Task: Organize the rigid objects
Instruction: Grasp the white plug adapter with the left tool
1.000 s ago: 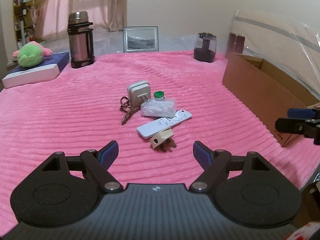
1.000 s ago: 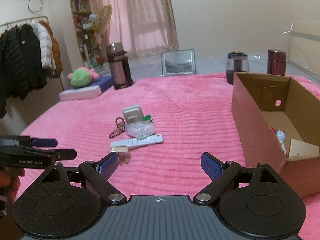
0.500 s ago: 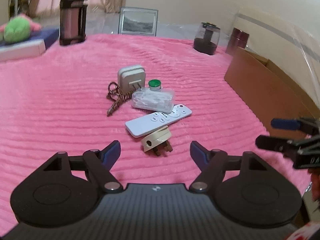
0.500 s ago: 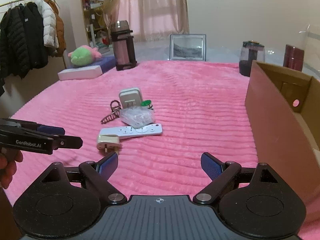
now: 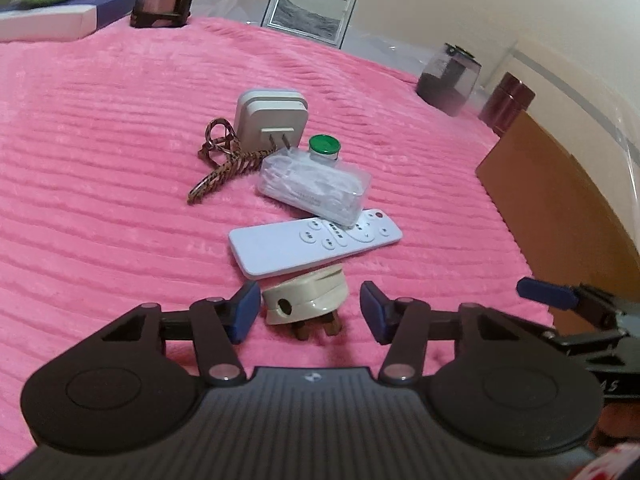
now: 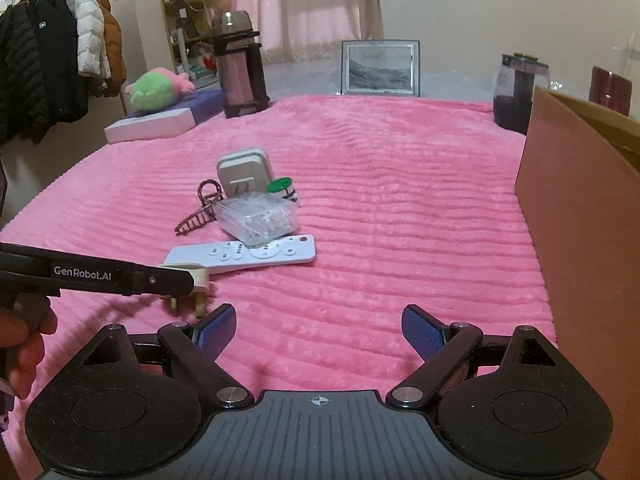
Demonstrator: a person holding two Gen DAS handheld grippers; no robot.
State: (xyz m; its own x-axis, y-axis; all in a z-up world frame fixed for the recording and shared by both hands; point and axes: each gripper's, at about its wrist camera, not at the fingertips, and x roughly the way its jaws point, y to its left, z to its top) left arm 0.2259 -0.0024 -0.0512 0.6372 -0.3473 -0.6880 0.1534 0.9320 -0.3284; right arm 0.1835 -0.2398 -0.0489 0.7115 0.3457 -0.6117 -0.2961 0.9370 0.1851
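Left gripper (image 5: 308, 312) held wide, blue pads (image 5: 245, 312) flanking cream plug (image 5: 306, 300), no contact seen. Plug laid on pink blanket (image 5: 100, 200), pins pointed to 6 o'clock, toward camera. Remote (image 5: 314, 244) touching plug at 12, long axis 8–2. Right gripper (image 6: 318, 330) wide, nothing held. Box (image 6: 580, 216) seen at 3.

The left tongs (image 5: 308, 312) straddle the cream plug adapter (image 5: 306, 298), whose far side lies against the white remote (image 5: 296, 246). Behind it crowd a clear plastic case (image 5: 316, 188), a green-capped bottle (image 5: 324, 147), a white charger (image 5: 270, 120) and a hair claw (image 5: 222, 162). Open pink blanket (image 6: 400, 208) runs right to the cardboard box (image 6: 580, 220) wall.
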